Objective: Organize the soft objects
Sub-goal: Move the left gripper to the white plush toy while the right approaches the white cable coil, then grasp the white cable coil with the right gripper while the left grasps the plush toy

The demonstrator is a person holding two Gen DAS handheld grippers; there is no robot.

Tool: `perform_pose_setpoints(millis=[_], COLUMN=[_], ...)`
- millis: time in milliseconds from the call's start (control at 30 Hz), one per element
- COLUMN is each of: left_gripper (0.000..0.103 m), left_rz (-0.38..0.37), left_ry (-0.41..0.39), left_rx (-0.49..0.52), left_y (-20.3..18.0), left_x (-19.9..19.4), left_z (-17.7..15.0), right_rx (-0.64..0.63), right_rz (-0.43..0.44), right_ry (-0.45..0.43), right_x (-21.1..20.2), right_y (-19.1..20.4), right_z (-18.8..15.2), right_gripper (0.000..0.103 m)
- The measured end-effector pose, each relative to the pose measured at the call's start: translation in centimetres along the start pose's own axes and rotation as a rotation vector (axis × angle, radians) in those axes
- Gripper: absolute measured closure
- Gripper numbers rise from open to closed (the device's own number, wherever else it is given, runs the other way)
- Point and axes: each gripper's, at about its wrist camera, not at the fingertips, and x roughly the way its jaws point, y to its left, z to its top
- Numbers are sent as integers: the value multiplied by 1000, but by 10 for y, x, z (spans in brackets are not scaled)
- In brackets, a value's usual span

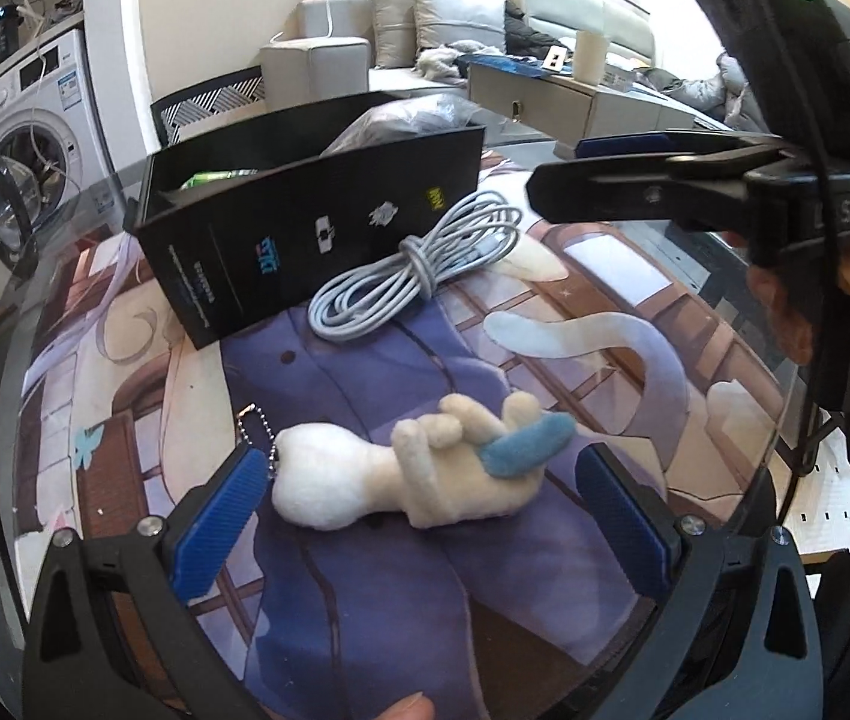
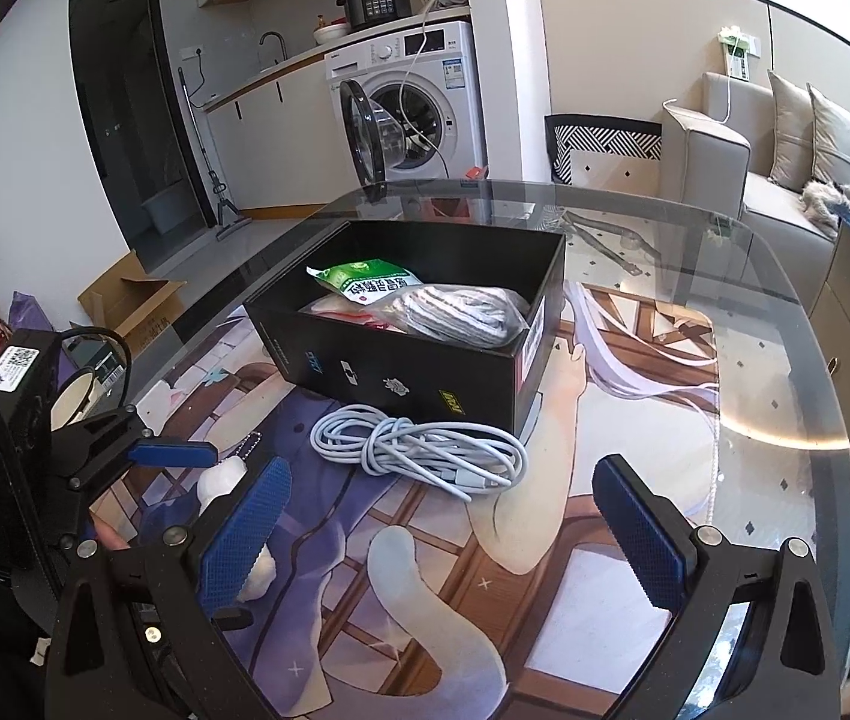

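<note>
A white plush toy [image 1: 407,474] with a blue wing and a bead chain lies on its side on the printed mat. My left gripper [image 1: 425,516] is open, its blue pads on either side of the toy and apart from it. A coiled grey cable [image 1: 419,258] lies just in front of the open black box [image 1: 317,222]. In the right wrist view the box [image 2: 413,354] holds a green packet [image 2: 365,282] and grey striped cloth [image 2: 460,306]. My right gripper [image 2: 442,528] is open and empty, above the mat near the cable [image 2: 419,450]. The toy [image 2: 227,480] shows partly behind its left finger.
The round glass table [image 2: 784,324] carries the printed mat [image 2: 622,360]. A washing machine [image 2: 419,108] with its door open stands behind, a sofa [image 2: 784,138] at the right. A cardboard box [image 2: 131,300] sits on the floor at the left.
</note>
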Motion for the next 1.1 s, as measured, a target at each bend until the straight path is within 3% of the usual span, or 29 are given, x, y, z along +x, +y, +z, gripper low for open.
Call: perform_pose_setpoints(millis=[267,700,1033,1100], left_gripper=[0,0,0,0], left_rz=[2,20,33,33], left_ry=[21,20,22,21], left_rx=[-69,-61,-41,-40], left_y=[13,11,4,3], left_x=[10,13,14,14], left_z=[-2,-2,-3,-3], right_rx=[57,84,132,126], right_rz=[2,-37,-19,-35], right_ry=[53,147,161,171], right_x=[25,65,81,84], right_y=[-4,-2,0,1], right_z=[-2,4,15,13], right_gripper=[1,1,1,5])
